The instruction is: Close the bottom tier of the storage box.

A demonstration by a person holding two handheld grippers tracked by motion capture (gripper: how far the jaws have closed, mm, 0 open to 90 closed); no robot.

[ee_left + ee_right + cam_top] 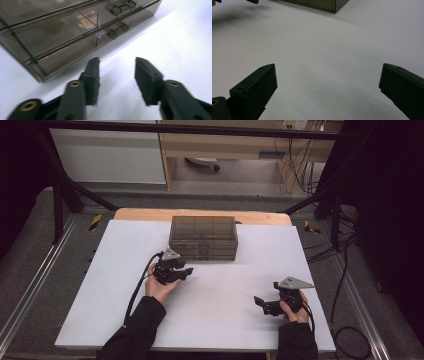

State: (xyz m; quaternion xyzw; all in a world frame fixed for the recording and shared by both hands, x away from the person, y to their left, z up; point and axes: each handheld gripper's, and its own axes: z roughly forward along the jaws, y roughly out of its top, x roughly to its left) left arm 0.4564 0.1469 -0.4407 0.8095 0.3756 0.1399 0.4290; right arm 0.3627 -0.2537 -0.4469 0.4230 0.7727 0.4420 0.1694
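- Drawer box (pixel 203 238): smoky, see-through plastic, low and rectangular, with stacked drawers. The left gripper view shows thin dividers inside and two small clear pull handles (pixel 118 30) on the drawer fronts. It stands toward the far middle of the white board.
- Left gripper (pixel 186 271): held just in front of the box, near its left half, not touching it. Its jaws stand partly apart with only bare board between them.
- Right gripper (pixel 258 302): held low at the near right of the board, well apart from the box. Jaws spread wide, nothing between them.
- Surface: plain white board (pixel 220 285) laid on a wooden tabletop (pixel 150 214), whose edge shows behind the box.
- Surroundings: black frame bars (pixel 65 190), grey floor, loose cables (pixel 345 270) at right, wooden furniture (pixel 225 145) behind.
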